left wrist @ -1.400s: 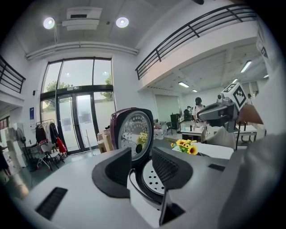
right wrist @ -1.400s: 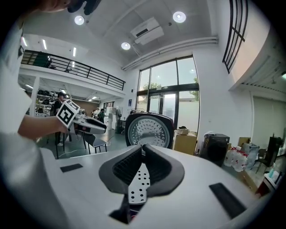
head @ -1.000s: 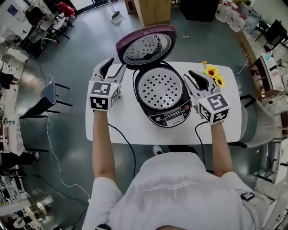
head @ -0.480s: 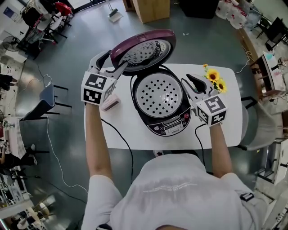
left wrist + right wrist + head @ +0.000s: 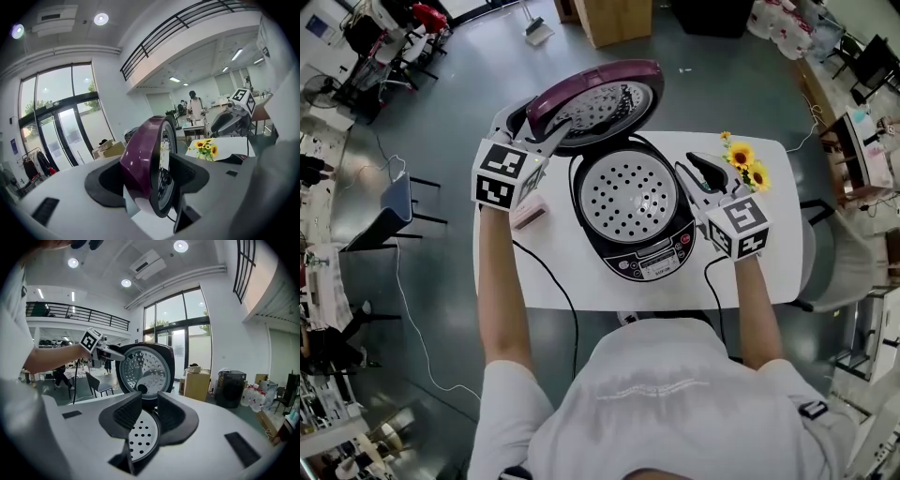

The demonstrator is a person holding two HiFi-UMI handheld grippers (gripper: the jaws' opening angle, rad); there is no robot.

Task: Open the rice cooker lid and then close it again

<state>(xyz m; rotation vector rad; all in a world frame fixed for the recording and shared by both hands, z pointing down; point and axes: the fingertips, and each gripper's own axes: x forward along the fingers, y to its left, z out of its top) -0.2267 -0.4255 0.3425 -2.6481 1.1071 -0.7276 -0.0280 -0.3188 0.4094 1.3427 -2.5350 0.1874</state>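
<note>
Just ahead of the right gripper point(image 5: 149, 417), matt grey plastic with ribbed black pads point(image 5: 124, 418), the pale round perforated tray point(image 5: 143, 437) looks like dull metal. Beyond it, the domed purple plastic lid point(image 5: 140, 154) is glossy, and its holed inner plate point(image 5: 140, 366) is bright metal.

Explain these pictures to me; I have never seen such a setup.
A person wears a head camera, which looks down, and holds a claw tool in each hand; each tool carries its own camera. On the white table stand a rice cooker, its purple lid raised, and sunflowers. The left claw grips the lid's edge, its jaws having just been closing on it. The right claw, jaws slightly apart, holds nothing beside the cooker.
</note>
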